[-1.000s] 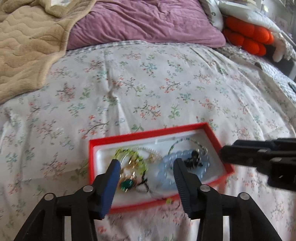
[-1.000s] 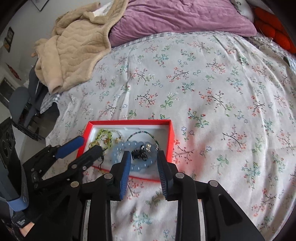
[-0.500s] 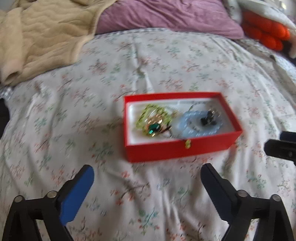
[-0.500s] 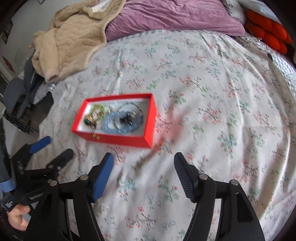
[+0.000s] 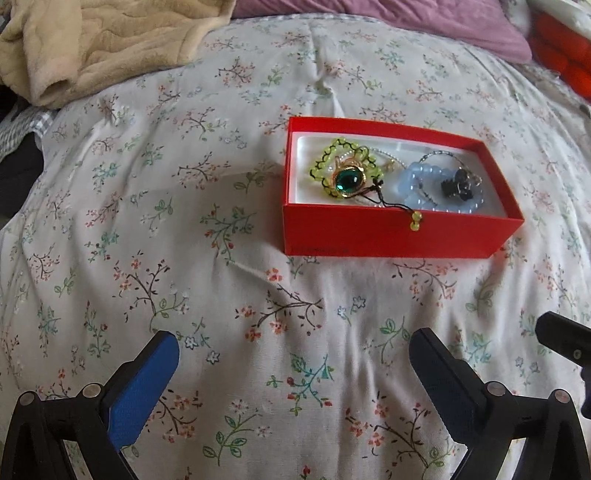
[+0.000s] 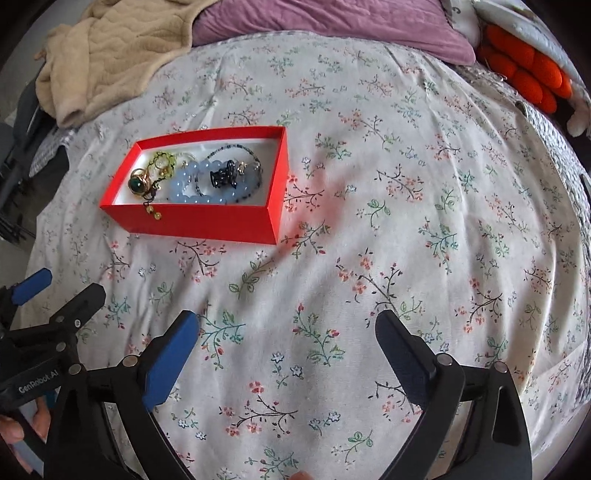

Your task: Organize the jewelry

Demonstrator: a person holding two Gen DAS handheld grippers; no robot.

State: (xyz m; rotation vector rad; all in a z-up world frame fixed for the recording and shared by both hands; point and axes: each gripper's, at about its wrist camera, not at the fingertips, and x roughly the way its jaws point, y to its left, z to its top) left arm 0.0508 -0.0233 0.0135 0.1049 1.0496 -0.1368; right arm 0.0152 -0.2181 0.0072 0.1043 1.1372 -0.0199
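Note:
A red box point(image 5: 388, 236) with a white lining sits on the floral bedsheet point(image 5: 184, 258). In it lie a green-stone gold pendant point(image 5: 347, 181), a yellow-green bead bracelet point(image 5: 325, 158), a pale blue bead bracelet point(image 5: 417, 181) and a black clip point(image 5: 458, 186). A beaded cord end hangs over the box's front wall. My left gripper point(image 5: 293, 338) hovers in front of the box, jaws opening wide, nothing between them. My right gripper point(image 6: 288, 318) is near and right of the box point(image 6: 199, 221), jaws also opening and empty. The left gripper point(image 6: 62, 288) shows at the right wrist view's lower left.
A beige blanket point(image 5: 92, 44) is bunched at the bed's far left. A purple pillow point(image 6: 332, 26) lies at the head, with an orange cushion point(image 6: 528, 70) at far right. The bed drops off to the floor at the left.
Both grippers have drawn back from over the box towards the near side, and both jaws have spread from narrow to wide. The box and jewelry stay in place.

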